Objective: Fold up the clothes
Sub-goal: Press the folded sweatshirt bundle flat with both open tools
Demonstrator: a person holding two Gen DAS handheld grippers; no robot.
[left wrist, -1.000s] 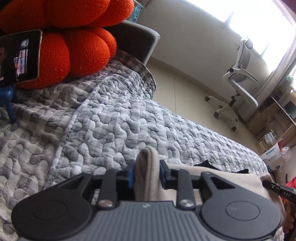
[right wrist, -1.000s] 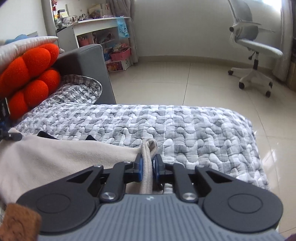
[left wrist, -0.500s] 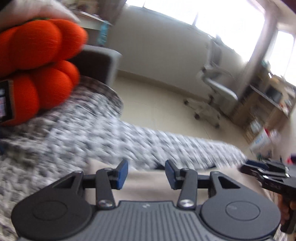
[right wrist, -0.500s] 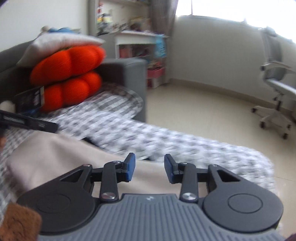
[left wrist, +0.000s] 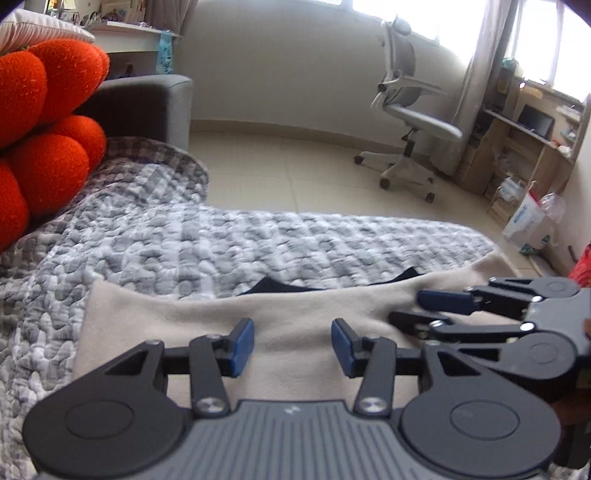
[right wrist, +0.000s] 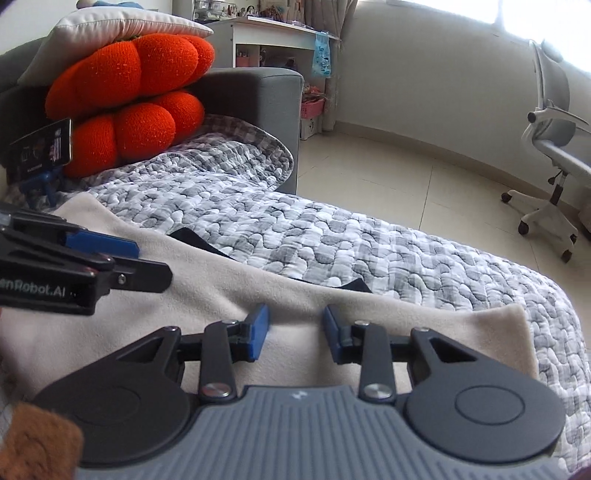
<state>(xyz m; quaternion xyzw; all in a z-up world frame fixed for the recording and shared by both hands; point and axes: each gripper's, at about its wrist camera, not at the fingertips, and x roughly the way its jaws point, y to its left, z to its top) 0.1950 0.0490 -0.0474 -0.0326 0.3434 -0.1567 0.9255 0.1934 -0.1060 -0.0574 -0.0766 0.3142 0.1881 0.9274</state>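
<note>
Grey-and-white quilted bedspread (left wrist: 207,243) stretched across a bed, puckered all over, running far to a rounded corner by a dark grey sofa arm (right wrist: 255,99). Beyond the bed, pale tiled floor (left wrist: 295,173), a plain wall under bright windows, a curtain at far right. White office chair (left wrist: 410,122) on castors well apart from the bed; wooden shelving desk (left wrist: 524,140) with a dark screen at far right, a white plastic bag (left wrist: 528,221) on the floor beside it. White desk (right wrist: 280,33) cluttered with small items behind the sofa arm, a pink basket (right wrist: 312,107) tucked under it, contents too small to tell. Orange knitted cushions (right wrist: 129,99) stacked at far left under a white pillow (right wrist: 122,26), a phone (right wrist: 40,151) on a blue stand just in front of them. Beige garment (left wrist: 303,325) lying flat on the near part of the bedspread, folded over, with dark fabric (right wrist: 199,242) peeking out from under its far edge. Left gripper (left wrist: 291,345) poised low over the beige cloth, blue-padded fingers (left wrist: 242,345) spread apart with nothing between them. Right gripper (right wrist: 293,336) likewise above the cloth, just beside the left one, fingers parted and empty. Brown fuzzy patch (right wrist: 37,446) at the near left corner of the right wrist view, unclear.
</note>
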